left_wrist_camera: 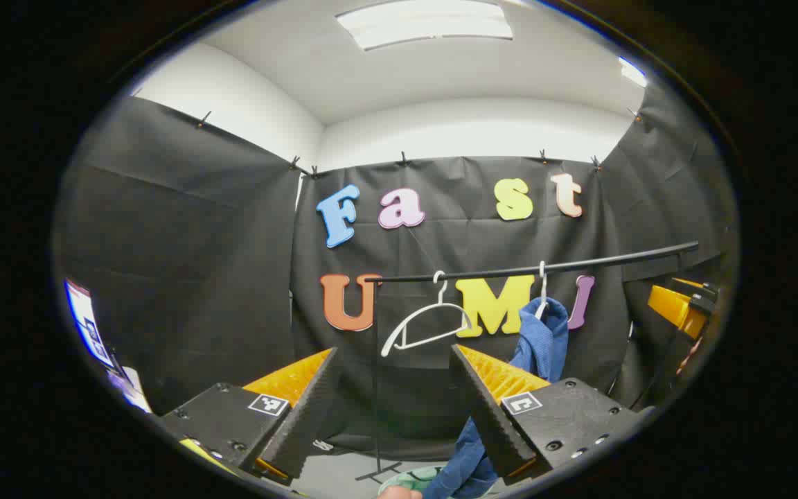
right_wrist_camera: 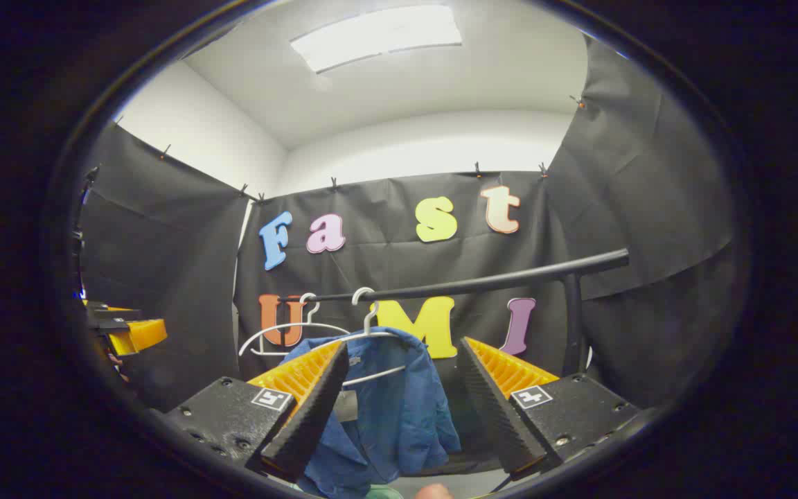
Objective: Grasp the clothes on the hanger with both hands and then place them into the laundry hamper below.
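Black clothes rail, horizontal, on a black upright post at its right end. Empty white hanger hooked on the rail, left part. Rectangular ceiling light panel, lit. White wall above the black cloth.

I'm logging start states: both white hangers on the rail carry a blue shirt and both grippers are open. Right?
Not quite. Only one white hanger carries the blue shirt; the other hanger hangs bare on the rail, as the left gripper view shows. The left gripper and right gripper are open.
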A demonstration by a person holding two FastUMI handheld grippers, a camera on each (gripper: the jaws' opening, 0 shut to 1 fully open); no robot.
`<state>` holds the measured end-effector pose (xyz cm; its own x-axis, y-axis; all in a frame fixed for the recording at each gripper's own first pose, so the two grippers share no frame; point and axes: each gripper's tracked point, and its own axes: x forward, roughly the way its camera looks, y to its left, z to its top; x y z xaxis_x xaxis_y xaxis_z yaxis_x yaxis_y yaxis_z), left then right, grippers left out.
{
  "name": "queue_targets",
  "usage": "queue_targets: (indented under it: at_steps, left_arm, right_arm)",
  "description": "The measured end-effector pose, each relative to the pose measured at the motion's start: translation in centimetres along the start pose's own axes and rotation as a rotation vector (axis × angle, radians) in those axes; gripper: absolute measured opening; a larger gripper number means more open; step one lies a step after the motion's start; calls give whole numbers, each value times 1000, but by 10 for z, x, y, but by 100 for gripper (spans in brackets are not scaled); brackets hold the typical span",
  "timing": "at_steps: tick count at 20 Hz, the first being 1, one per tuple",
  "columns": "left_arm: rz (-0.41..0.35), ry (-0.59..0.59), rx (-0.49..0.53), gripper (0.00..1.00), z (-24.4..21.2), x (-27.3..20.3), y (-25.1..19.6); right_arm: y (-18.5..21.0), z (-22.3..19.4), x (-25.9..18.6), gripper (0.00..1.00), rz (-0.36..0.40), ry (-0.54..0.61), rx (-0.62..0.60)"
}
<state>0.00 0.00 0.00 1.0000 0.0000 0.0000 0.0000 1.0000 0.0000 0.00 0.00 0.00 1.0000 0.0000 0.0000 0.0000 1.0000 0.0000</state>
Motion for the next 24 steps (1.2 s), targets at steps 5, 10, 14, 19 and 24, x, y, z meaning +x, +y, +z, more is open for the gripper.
queue_targets:
  at_steps: [5, 10, 14, 19, 24]
  left_arm:
    - [4, 4, -1, 100, 3, -3, -4]
    - [-12, 15, -15, 100, 3, -5, -8]
    - [-40, 9, -16, 100, 6, -5, -31]
    - [-65, 28, -53, 100, 1, -3, -57]
    - [-110, 102, -74, 100, -23, -1, -104]
  right_arm:
    - [-14, 4, -5, 100, 3, 11, -9]
    - [-33, 7, -15, 100, -30, 17, -11]
    - [-47, 6, -18, 100, -54, 22, -11]
    - [-52, 2, -18, 100, -50, 23, -25]
    - [-41, -30, -8, 100, 4, 88, 2]
